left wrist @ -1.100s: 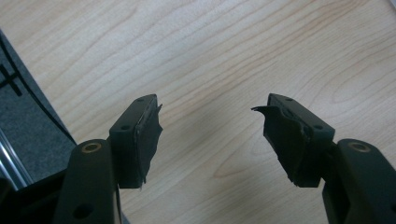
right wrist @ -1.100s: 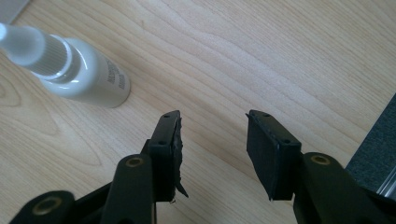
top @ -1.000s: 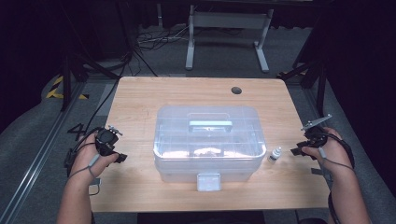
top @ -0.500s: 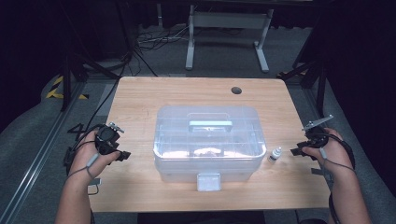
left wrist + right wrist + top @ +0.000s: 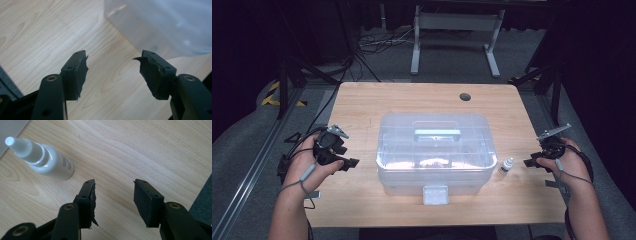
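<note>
Small white dropper bottle [image 5: 506,165]: white body, ribbed white cap tapering to a narrow nozzle tip, some grey print on the side, too small to read. It stands upright on the wooden table [image 5: 362,107], just beside the right end of the clear plastic storage box [image 5: 436,150], near its front corner. In the right gripper view the bottle [image 5: 41,160] sits ahead and to the left of the jaws, not between them, not touching them.

Right gripper [image 5: 532,162] is near the table's right edge, jaws pointing at the bottle, a short gap between. Jaws are spread apart with only bare wood between them [image 5: 113,195]; nothing held.

The box is translucent with a latch tab at the front middle and a flat carry handle [image 5: 437,133] on the lid, lid on. Something pale shows inside, too blurred to tell.

Left gripper [image 5: 351,163] rests to the left of the box, apart from it, jaws aimed at the box's left wall. Jaws wide apart here too [image 5: 111,72], holding nothing; pads look ragged at the edges.

Round cable hole [image 5: 465,96] at the table's far side.
</note>
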`<state>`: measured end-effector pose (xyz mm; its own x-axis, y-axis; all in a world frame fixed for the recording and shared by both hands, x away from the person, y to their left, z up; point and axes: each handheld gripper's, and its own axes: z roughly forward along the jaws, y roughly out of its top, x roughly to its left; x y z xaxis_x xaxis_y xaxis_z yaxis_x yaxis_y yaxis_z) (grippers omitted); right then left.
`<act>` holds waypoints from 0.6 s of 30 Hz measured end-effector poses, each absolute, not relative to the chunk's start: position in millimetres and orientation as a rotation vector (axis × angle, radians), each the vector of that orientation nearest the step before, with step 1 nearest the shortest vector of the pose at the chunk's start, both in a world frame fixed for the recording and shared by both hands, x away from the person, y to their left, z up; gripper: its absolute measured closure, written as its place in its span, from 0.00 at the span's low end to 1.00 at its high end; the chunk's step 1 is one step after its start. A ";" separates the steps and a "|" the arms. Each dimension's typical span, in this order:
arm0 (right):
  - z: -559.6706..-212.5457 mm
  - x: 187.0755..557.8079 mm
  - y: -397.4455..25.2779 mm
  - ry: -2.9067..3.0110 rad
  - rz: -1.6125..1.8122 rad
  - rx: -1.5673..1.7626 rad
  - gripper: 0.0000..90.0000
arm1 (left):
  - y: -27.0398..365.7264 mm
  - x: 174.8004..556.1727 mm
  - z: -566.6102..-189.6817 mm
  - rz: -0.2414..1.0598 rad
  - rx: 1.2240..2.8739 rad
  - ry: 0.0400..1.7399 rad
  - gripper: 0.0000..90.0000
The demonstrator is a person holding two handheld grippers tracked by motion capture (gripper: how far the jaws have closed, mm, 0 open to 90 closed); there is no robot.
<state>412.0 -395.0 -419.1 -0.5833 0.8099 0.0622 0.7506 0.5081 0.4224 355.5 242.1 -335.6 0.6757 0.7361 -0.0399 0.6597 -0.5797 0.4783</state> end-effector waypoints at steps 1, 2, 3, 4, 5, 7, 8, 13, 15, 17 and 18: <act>-419.3 411.9 -395.1 2.600 0.622 1.359 0.59 | 239.1 354.8 -332.4 0.224 2.418 1.068 0.44; -419.6 412.1 -395.3 2.602 0.622 1.356 0.59 | 236.3 354.4 -328.7 0.228 2.417 1.049 0.43; -419.8 412.0 -395.2 2.603 0.621 1.356 0.59 | 233.3 353.9 -325.1 0.236 2.414 1.034 0.43; -419.8 411.8 -395.1 2.603 0.622 1.358 0.59 | 229.6 353.4 -320.8 0.254 2.412 1.015 0.43; -419.9 411.6 -395.1 2.603 0.624 1.356 0.59 | 226.9 353.5 -317.7 0.264 2.414 0.997 0.43; -419.9 410.5 -395.2 2.599 0.629 1.372 0.59 | 221.6 353.4 -312.3 0.300 2.408 0.964 0.43; -420.1 410.2 -395.8 2.597 0.630 1.371 0.59 | 219.8 353.4 -310.4 0.305 2.404 0.953 0.43; -421.2 409.0 -398.9 2.593 0.628 1.383 0.59 | 210.9 353.0 -295.7 0.304 2.407 0.886 0.45; -422.2 408.9 -399.1 2.594 0.631 1.387 0.59 | 206.3 352.7 -289.7 0.297 2.403 0.860 0.45; -423.2 408.9 -398.7 2.595 0.628 1.388 0.58 | 201.1 353.2 -283.7 0.274 2.397 0.824 0.45; -423.4 408.8 -398.5 2.596 0.628 1.390 0.58 | 197.3 353.9 -280.2 0.264 2.400 0.803 0.45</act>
